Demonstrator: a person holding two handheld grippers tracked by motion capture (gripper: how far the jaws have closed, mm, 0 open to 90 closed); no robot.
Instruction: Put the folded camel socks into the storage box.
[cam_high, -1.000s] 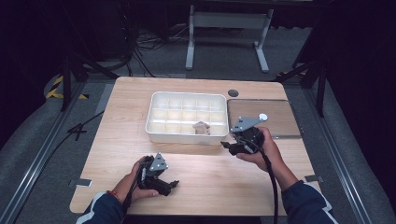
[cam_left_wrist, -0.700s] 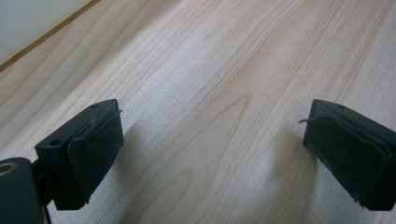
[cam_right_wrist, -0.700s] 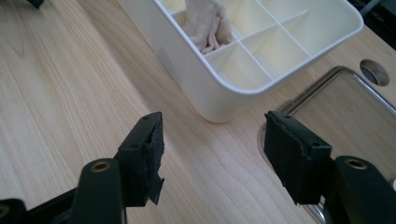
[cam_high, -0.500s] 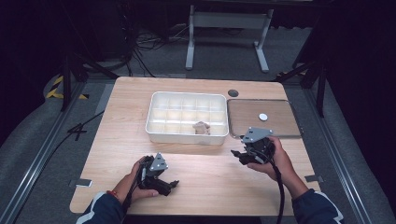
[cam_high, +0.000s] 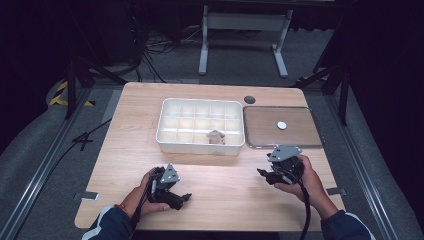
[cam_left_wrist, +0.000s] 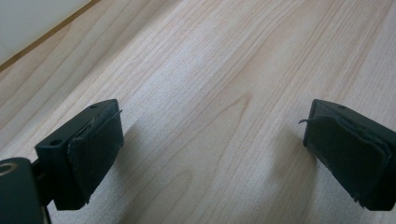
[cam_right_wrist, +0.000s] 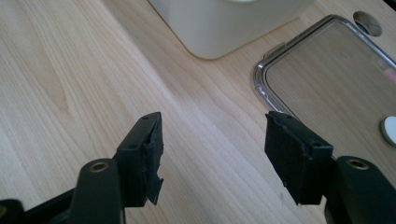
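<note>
Tan lump (cam_high: 215, 136) in tray (cam_high: 165, 122) shows from above.

A white divided tray (cam_high: 200, 125) sits mid-table holding a small brown piece (cam_high: 215, 137). Right of it lies a clear lid (cam_high: 281, 127). Near the front edge, the left gripper (cam_high: 172, 192) and right gripper (cam_high: 272, 174) hover, well apart.

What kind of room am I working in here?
Probably a lab or recording workspace, not a home: a lone wooden table on a grey floor, loose cables behind it, a metal stand and dark surroundings.
</note>
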